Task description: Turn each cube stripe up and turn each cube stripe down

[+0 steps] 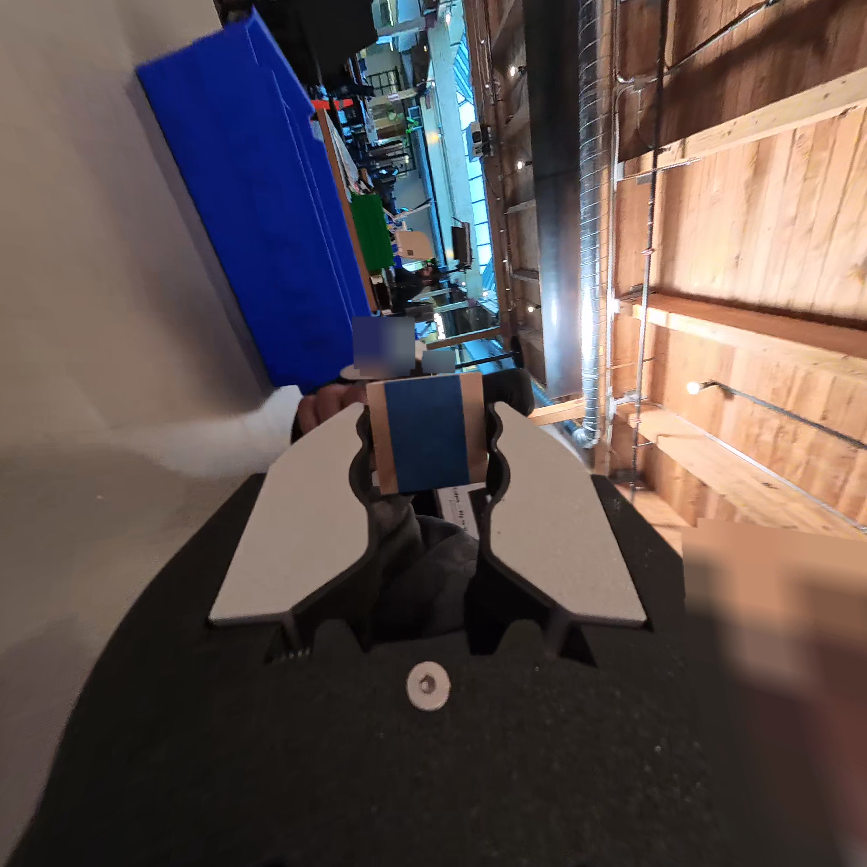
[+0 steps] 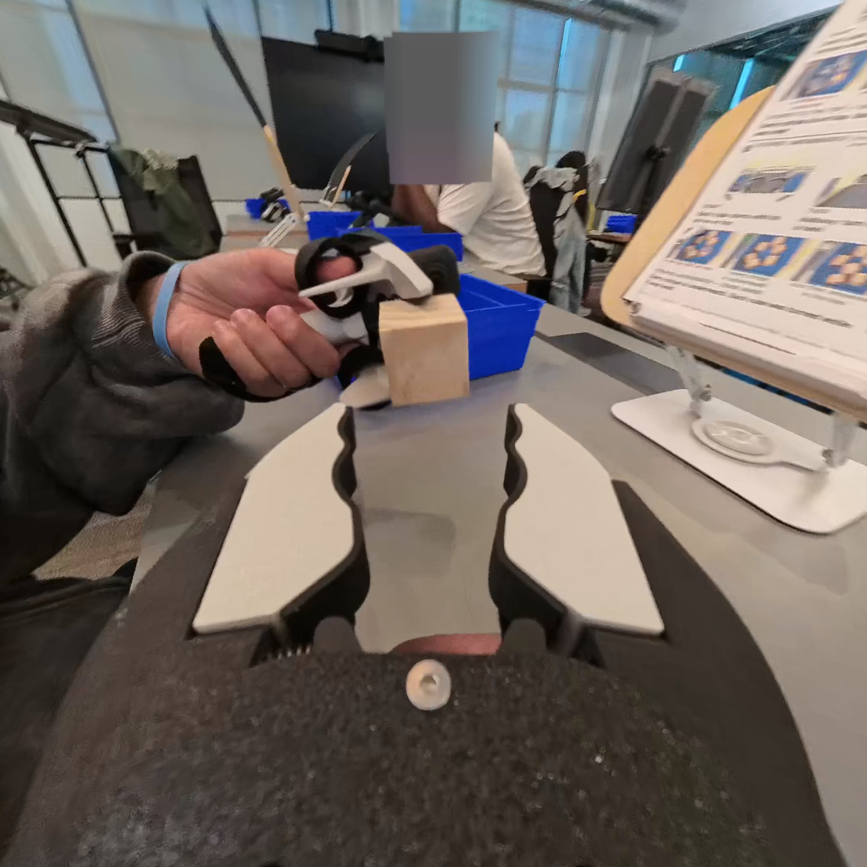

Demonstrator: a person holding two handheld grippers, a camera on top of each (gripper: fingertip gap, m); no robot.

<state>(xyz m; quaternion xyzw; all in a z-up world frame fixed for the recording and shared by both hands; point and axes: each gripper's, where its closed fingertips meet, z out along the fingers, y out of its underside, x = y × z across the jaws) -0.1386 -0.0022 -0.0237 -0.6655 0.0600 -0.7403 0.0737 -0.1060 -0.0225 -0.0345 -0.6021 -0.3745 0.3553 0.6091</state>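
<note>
Your right tongs (image 2: 428, 474) are spread wide with nothing in them, low over the table (image 2: 657, 586). The cube (image 2: 424, 349) is at 12 o'clock, up off the table. Your left tongs (image 2: 375, 328) squeeze it top and bottom, stripe (image 1: 424, 434) facing their camera.

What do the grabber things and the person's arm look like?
Each gripper has two flat, pale grey fingers with wavy black inner pads, on a black speckled body with a pale round screw. The left gripper has black finger loops. The person wears a grey ribbed sleeve and a blue wristband.
</note>
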